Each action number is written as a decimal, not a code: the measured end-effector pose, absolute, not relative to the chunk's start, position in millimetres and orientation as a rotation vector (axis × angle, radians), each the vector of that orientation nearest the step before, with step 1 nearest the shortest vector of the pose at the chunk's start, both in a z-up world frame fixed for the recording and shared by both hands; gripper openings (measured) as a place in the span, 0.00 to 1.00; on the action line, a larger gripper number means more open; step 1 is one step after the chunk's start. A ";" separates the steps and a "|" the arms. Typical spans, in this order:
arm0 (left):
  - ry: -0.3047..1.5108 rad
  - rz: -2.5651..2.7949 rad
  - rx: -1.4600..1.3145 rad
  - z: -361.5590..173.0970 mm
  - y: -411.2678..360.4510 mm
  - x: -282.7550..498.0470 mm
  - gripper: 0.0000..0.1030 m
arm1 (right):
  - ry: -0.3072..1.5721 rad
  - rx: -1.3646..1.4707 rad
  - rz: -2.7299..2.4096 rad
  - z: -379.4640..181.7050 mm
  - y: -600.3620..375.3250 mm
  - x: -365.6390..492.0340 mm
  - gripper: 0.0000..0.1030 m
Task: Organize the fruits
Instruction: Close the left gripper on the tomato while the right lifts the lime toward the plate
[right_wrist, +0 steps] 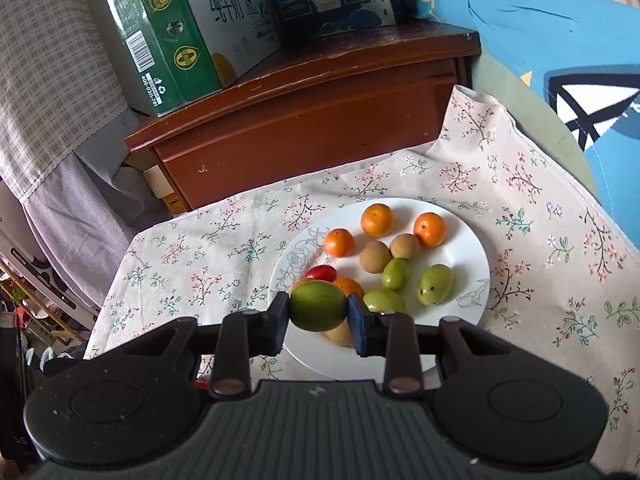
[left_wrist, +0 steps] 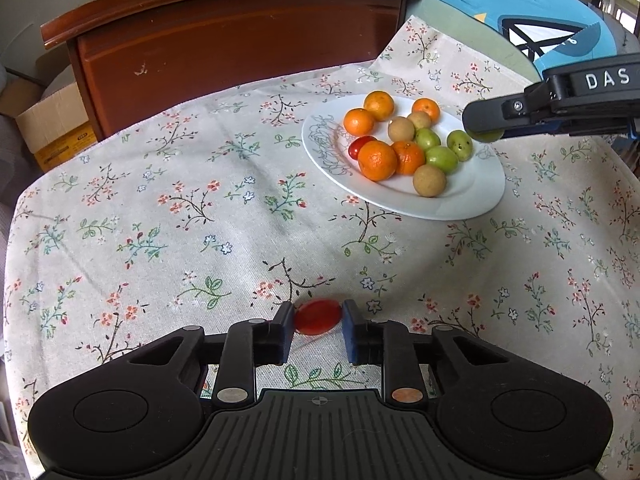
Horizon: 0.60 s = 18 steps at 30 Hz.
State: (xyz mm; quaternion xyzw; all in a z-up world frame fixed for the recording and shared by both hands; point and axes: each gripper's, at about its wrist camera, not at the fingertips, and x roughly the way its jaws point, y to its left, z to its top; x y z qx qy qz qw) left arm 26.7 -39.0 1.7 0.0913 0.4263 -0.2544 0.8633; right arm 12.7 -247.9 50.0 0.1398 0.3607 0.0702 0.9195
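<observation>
Left gripper: the left gripper (left_wrist: pixel 318 326) is sitting low and close over the flowery cloth (left_wrist: pixel 168 216), and its two blue pads are squeezing a little red tomato (left_wrist: pixel 318 317) from both sides.
Red tomato: it is lying on the cloth, well apart from the plate, and I cannot tell if it is lifting off yet.
Right gripper: the right gripper (right_wrist: pixel 318 314) is pinching a green fruit (right_wrist: pixel 318 306) tight between its pads and is hanging above the near edge of the plate.
Plate: the white plate (right_wrist: pixel 472 248) is holding small oranges (right_wrist: pixel 377 220), brown round fruits (right_wrist: pixel 375 256), more green fruits (right_wrist: pixel 436 284) and one more red tomato (right_wrist: pixel 321 273).
Far back: a brown wooden cabinet (right_wrist: pixel 320 120) is standing behind the table with a green carton (right_wrist: pixel 176 36) on top.
Step now: it looks like both grippers are carrying loose fruit to the plate, one piece each.
Next move: I think the green fruit needs putting down softly in a free spot by the other green ones, so nothing rolls away.
After that: the tomato needs lifting up and bringing across the cloth to the plate, with a gentle squeeze so it is not squashing.
</observation>
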 end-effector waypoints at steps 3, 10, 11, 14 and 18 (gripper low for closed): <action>0.893 -0.529 0.187 2.1 -39.7 28.3 0.22 | 0.748 0.315 0.136 47.8 -251.4 13.9 0.31; 0.864 -0.527 0.157 13.8 -40.2 32.4 0.22 | 0.725 0.353 0.115 52.1 -260.0 15.0 0.31; 0.859 -0.529 0.150 16.7 -40.4 33.5 0.22 | 0.717 0.360 0.109 53.4 -262.2 15.0 0.31; 0.838 -0.537 0.124 26.2 -41.8 37.8 0.22 | 0.693 0.390 0.093 58.3 -270.7 15.2 0.31; 0.803 -0.547 0.099 38.9 -45.3 43.6 0.22 | 0.672 0.436 0.073 62.9 -282.2 15.6 0.31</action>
